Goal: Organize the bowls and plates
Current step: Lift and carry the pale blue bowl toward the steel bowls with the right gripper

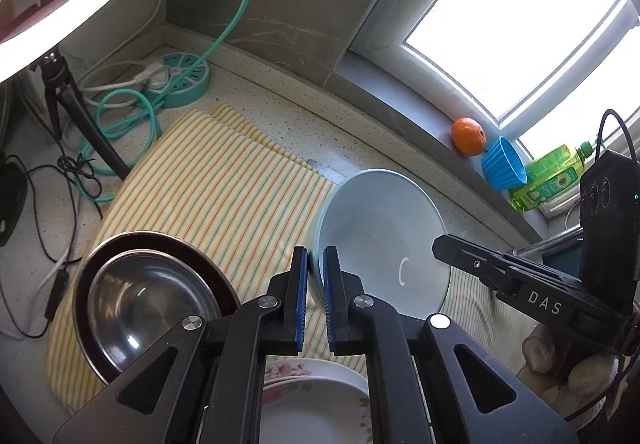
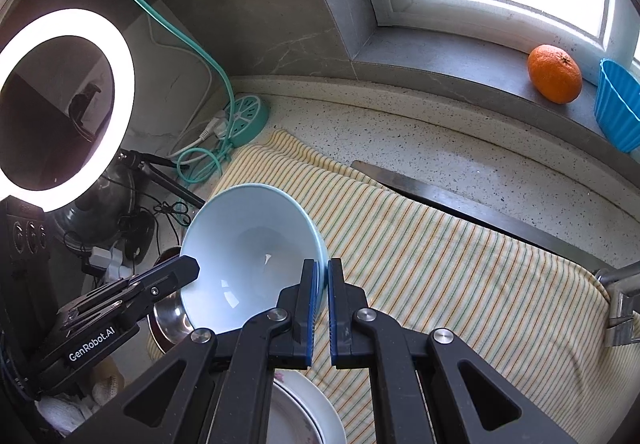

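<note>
A light blue bowl (image 1: 380, 236) (image 2: 248, 252) hangs tilted above the striped cloth (image 1: 224, 180) (image 2: 440, 276), held by both grippers at opposite sides of its rim. My left gripper (image 1: 316, 268) (image 2: 192, 268) is shut on one side. On the other side my right gripper (image 2: 324, 276) (image 1: 440, 244) is shut on the rim too. A steel bowl (image 1: 148, 292) sits inside a brown plate (image 1: 218, 276) on the cloth at the left. Stacked white floral plates (image 1: 316, 404) (image 2: 304, 416) lie below the grippers, partly hidden by them.
An orange (image 2: 554, 74), a blue ribbed cup (image 2: 618, 104) and a green bottle (image 1: 556, 172) stand on the window sill. A teal power strip (image 1: 184, 78) with cables, a tripod (image 1: 72, 112) and a ring light (image 2: 64, 108) crowd the left. A metal faucet (image 2: 620, 284) is at the right.
</note>
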Demonstrator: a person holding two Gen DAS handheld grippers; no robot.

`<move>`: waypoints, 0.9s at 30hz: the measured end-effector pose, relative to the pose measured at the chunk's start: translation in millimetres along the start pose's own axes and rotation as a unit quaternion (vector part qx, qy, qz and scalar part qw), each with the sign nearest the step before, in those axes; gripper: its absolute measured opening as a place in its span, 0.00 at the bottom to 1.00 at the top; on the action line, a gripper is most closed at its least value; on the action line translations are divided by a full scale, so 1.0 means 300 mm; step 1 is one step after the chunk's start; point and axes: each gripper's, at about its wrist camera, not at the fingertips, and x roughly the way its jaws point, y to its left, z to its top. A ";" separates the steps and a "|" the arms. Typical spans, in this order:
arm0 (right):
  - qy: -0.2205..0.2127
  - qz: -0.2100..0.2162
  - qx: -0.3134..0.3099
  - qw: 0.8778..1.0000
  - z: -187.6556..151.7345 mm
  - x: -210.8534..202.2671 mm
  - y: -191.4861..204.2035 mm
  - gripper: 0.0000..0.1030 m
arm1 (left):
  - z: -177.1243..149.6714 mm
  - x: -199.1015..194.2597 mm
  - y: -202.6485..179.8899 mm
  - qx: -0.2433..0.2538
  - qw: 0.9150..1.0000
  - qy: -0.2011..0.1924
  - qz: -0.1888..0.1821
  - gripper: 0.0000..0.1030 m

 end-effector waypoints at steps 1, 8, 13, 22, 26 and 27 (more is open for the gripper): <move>0.000 0.002 -0.003 1.000 -0.004 -0.001 0.014 0.05 | -0.004 -0.010 0.011 -0.001 1.000 -0.001 0.002 0.06; 0.003 0.012 -0.022 1.000 -0.027 0.011 0.114 0.05 | -0.030 -0.080 0.086 -0.014 1.000 -0.011 0.006 0.06; 0.009 0.017 -0.034 0.999 -0.043 0.028 0.175 0.05 | -0.043 -0.127 0.134 -0.021 0.999 -0.022 0.012 0.06; 0.021 0.021 -0.058 0.998 -0.068 0.069 0.284 0.05 | -0.078 -0.169 0.233 -0.041 0.999 -0.025 0.021 0.06; 0.029 0.022 -0.068 0.997 -0.081 0.096 0.326 0.05 | -0.098 -0.178 0.278 -0.050 0.998 -0.022 0.026 0.06; 0.031 0.024 -0.070 0.997 -0.083 0.105 0.334 0.05 | -0.102 -0.180 0.288 -0.051 0.998 -0.022 0.027 0.06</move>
